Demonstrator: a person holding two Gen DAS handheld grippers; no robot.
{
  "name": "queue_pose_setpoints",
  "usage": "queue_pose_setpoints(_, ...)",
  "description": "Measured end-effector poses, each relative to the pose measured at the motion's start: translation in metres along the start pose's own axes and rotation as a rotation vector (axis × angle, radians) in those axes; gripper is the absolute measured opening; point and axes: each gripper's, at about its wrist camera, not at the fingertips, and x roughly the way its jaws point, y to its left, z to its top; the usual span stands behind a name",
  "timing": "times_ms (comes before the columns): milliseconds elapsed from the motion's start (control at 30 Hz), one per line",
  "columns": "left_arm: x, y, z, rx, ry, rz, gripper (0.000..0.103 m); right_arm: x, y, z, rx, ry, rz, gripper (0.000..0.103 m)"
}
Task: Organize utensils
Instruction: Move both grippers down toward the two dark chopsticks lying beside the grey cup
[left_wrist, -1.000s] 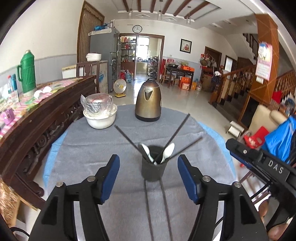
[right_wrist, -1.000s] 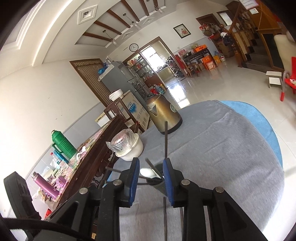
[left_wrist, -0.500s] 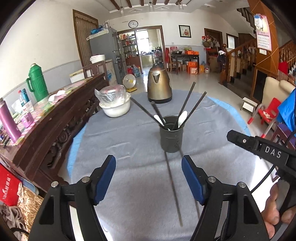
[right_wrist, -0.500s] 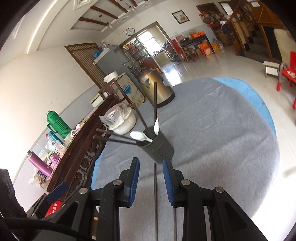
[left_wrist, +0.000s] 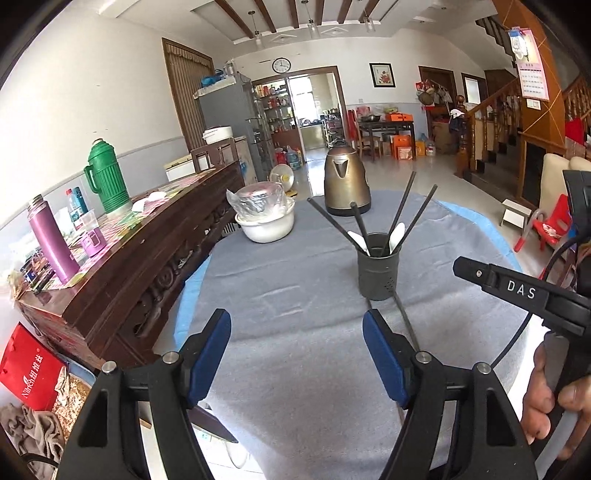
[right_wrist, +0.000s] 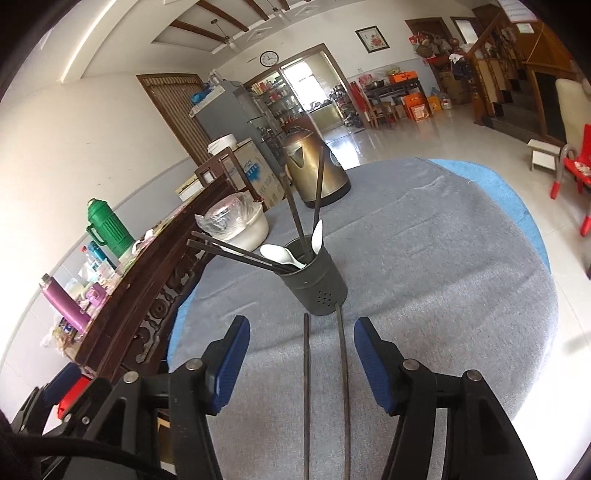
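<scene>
Both tools (left_wrist: 296, 354) (right_wrist: 301, 363) agape — chopsticks (right_wrist: 343, 373) between

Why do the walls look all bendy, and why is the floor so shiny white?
Both wrist views use fisheye lenses, so walls and ceiling beams curve near the edges. In the right wrist view, daylight glares off the tiled floor and washes out the table edge; its far right looks smeared. The left wrist view's utensil holder stays sharp.

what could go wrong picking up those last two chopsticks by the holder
1. The two chopsticks lie close together between the open right claw; closing may pinch both or roll one away.
2. Their far ends reach the holder, which already carries splayed chopsticks; a nudge could tip it.
</scene>
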Motion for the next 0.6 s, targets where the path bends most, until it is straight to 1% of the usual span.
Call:
queue_pose_setpoints(67, 0.001, 0.003, -0.002, -0.006, -0.004, 0.007, 0.075, 0.000, 0.003, -0.001, -0.010, -0.005, -0.009, 0.060)
queue_pose_setpoints(133, 0.001, 0.006, -0.004, -0.012, -0.002, 0.010, 0.075, 0.002, 0.006, -0.002, -0.018, -0.005, -0.014, 0.054)
queue_pose_setpoints(167, 0.002, 0.007, -0.004, -0.016, 0.001, 0.012, 0.075, 0.004, 0.007, -0.002, -0.021, 0.000, -0.013, 0.054)
queue_pose_setpoints(233, 0.003, 0.010, -0.004, -0.025, 0.004, 0.014, 0.075, 0.007, 0.008, -0.004, -0.024, 0.007, -0.011, 0.044)
queue_pose_setpoints(600, 0.010, 0.017, -0.006, -0.043, 0.019, 0.027, 0.075, 0.015, 0.018, -0.010, -0.056, 0.045, -0.009, 0.043)
